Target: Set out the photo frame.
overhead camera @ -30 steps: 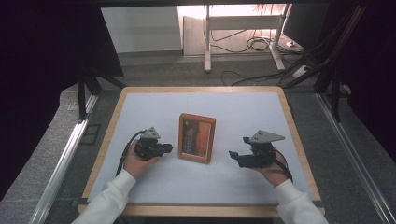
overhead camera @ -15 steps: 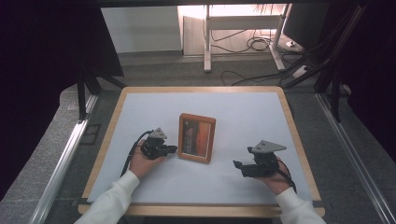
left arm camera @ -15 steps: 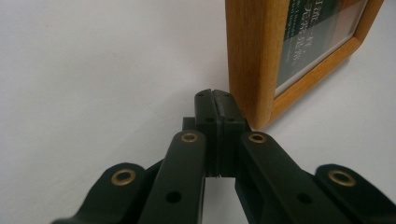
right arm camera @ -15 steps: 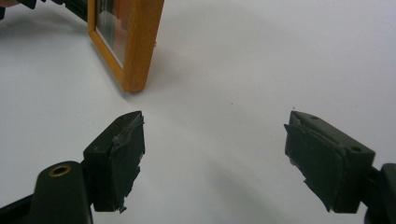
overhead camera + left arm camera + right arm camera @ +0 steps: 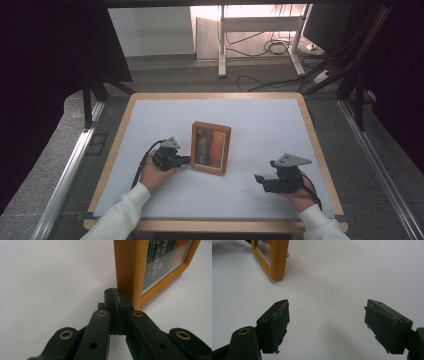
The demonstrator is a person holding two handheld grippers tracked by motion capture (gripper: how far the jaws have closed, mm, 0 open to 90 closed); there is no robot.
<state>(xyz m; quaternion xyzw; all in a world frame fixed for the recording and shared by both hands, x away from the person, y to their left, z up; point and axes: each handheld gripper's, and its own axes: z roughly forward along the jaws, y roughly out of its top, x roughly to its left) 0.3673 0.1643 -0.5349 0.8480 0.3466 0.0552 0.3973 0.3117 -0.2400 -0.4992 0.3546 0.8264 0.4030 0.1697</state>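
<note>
Here, a white table top [image 5: 260, 125] bordered all round by a wooden rim [image 5: 320, 150], with dark floor beyond on the left, right and far sides. Wide bare surface on the far half, more on the right between the picture frame and the rim, and a narrower strip along the near edge around both hands.

Near the middle, standing upright, a wooden picture frame [image 5: 211, 148], glass side turned toward the near-right. Well clear of every rim.

Just left of the frame, the left gripper [image 5: 186, 159], held low by the left hand [image 5: 155, 174] and pointing right at the frame's left edge. Clenched completely, pads pressed flat against each other with nothing between them. In the left gripper view [image 5: 116, 298], tips right at the lower corner of the frame's wooden side [image 5: 127, 272], touching or a hair short of it; cannot tell which.

Near right, well apart from the frame, the right gripper [image 5: 261, 180] in the right hand [image 5: 300, 192], low over the table and close to the near rim. Released and spread wide in the right gripper view [image 5: 327, 322], only bare white surface between the pads, the frame's corner [image 5: 277, 260] off at the far left.
</note>
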